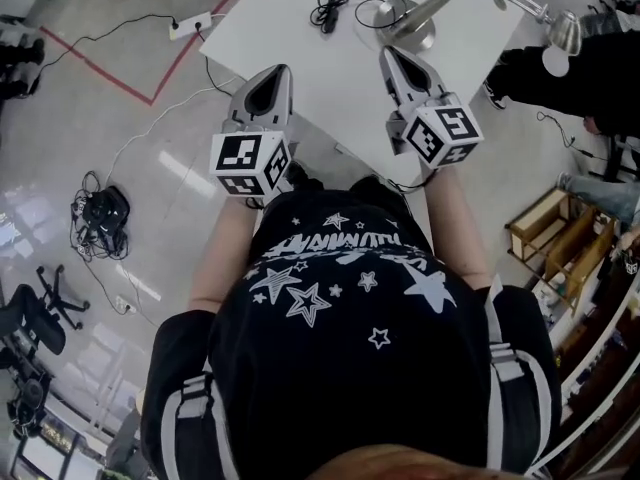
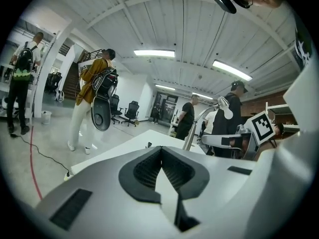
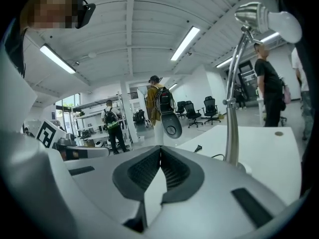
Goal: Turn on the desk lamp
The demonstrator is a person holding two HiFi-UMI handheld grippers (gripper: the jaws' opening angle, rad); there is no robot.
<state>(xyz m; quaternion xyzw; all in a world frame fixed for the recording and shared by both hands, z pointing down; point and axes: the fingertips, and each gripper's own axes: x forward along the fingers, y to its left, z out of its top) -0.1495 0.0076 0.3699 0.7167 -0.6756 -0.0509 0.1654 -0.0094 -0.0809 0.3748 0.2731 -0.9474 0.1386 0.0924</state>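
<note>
Two tongs hang over the near edge of the white worktop (image 1: pixel 300 38) in the head view, the left tongs (image 1: pixel 279 69) and the right tongs (image 1: pixel 386 51), both clenched on nothing; the desk lamp (image 1: pixel 440 4) stands on the far right part of the worktop, its round base just ahead of the right tongs and untouched; a black cord (image 1: pixel 335 6) curls beside that base. I judge this to be the approach step, the switch not yet reached; no view shows me the switch, so the next move calls for finding it on the base, cord or head, then pressing it with a closed tip, most likely the nearer right one.

From the left gripper view, the ribbed dark pads meet in a narrow V with nothing between them; past them lies the flat, matt worktop (image 2: pixel 134 143); the lamp's (image 2: pixel 191 134) metal stem rises at the right, near the black-and-white marker cube (image 2: pixel 263 127) of the right tongs.

From the right gripper view, the pads are likewise pressed together and empty; the lamp (image 3: pixel 232 108) stands close at the right, a slim, shiny tube with a joint, a metal cone shade on top and a round white bulb (image 3: pixel 285 26) that does not look lit; tall and smooth as it is, a hard shove could probably slide or rock it, so a light press seems wise.
</note>
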